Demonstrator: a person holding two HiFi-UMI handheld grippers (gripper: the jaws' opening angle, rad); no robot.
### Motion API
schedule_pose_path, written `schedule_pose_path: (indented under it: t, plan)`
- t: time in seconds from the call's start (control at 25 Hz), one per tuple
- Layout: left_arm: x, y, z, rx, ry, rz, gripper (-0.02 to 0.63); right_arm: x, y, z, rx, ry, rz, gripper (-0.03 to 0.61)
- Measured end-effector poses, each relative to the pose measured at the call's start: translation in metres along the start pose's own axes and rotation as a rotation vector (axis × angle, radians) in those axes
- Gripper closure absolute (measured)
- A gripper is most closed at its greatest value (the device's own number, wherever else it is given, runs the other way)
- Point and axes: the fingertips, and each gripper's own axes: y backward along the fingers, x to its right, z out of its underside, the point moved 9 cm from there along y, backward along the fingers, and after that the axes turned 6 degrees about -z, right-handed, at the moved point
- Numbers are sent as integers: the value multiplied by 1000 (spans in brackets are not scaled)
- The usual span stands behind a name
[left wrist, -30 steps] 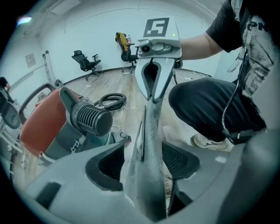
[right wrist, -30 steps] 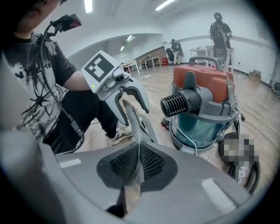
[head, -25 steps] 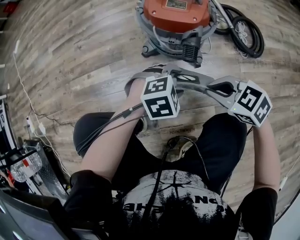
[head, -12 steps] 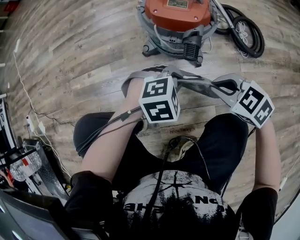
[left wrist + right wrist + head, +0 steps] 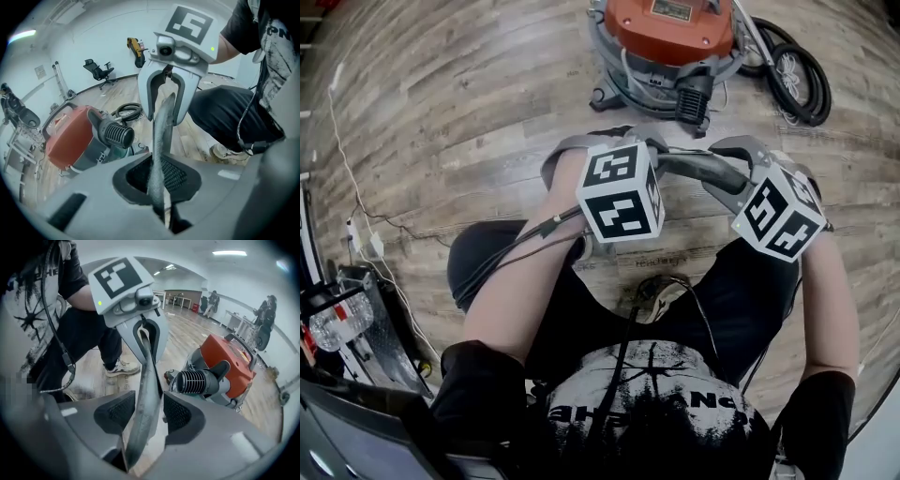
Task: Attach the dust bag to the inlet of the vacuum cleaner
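The orange vacuum cleaner (image 5: pixel 670 28) stands on the wooden floor ahead of me. Its ribbed black inlet (image 5: pixel 117 135) (image 5: pixel 190 381) faces my grippers. A grey dust bag (image 5: pixel 694 167) hangs stretched between the two grippers. My left gripper (image 5: pixel 157 176) is shut on one edge of the dust bag (image 5: pixel 161 136). My right gripper (image 5: pixel 147 411) has just been opening. The bag (image 5: pixel 145 380) still runs between its jaws, and a gap shows beside the right pad (image 5: pixel 180 413). Both marker cubes (image 5: pixel 619 192) (image 5: pixel 778 211) hide the fingertips in the head view.
A coiled black hose (image 5: pixel 797 66) lies right of the vacuum. A thin cable (image 5: pixel 356 187) crosses the floor at left, near metal equipment (image 5: pixel 347 328). My shoe (image 5: pixel 661 291) and legs are below the grippers. An office chair (image 5: pixel 98 70) stands far off.
The right gripper has shifted left toward the left gripper and rolled, so its cube shows a different face. The bag span between the grippers is shorter. The left gripper keeps its hold.
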Motion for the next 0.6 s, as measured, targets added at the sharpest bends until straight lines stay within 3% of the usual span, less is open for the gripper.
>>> schedule_pose_path:
  t: [0.04,0.16,0.2,0.44,0.6]
  plan:
    - [-1,1,-1,4,4,1,584,2,-4,-3,-18,22,20,384]
    - [-3,3,-4,17,10,4,583,7,-5,-7,-51,59,94,515]
    - [-4,4,-3,25,13,-1,583,7,-5,-7,-57,59,109,533]
    - [-10,8,-3,41,8,-84,549,10,-4,-10,-44,31,121,548]
    - [-10,8,-4,41,-9,-94,553,13,-4,-8,-35,9,112,548]
